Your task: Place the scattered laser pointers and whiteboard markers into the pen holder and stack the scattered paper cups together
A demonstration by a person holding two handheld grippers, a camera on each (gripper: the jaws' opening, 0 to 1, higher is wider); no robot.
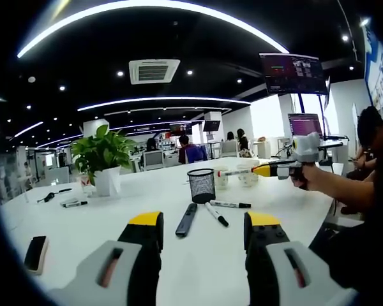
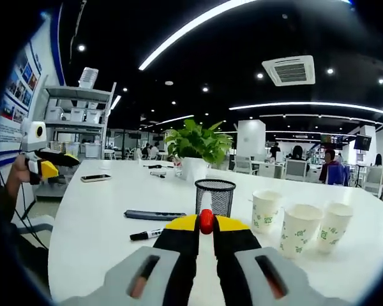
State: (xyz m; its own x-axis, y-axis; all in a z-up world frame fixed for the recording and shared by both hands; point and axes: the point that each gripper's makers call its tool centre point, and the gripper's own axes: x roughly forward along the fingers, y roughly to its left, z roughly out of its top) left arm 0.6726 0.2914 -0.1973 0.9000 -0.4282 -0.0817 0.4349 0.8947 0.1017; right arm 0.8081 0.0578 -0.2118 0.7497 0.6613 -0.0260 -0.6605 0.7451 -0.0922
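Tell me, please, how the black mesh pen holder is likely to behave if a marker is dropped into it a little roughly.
The pen holder looks like thin open wire mesh, so it is probably light. It appears empty and stands taller than it is wide on the smooth white table, so a sideways knock could slide or tip it.

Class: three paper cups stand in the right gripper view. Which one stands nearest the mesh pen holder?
The leftmost paper cup, standing right beside the mesh pen holder; the other two cups stand farther right.
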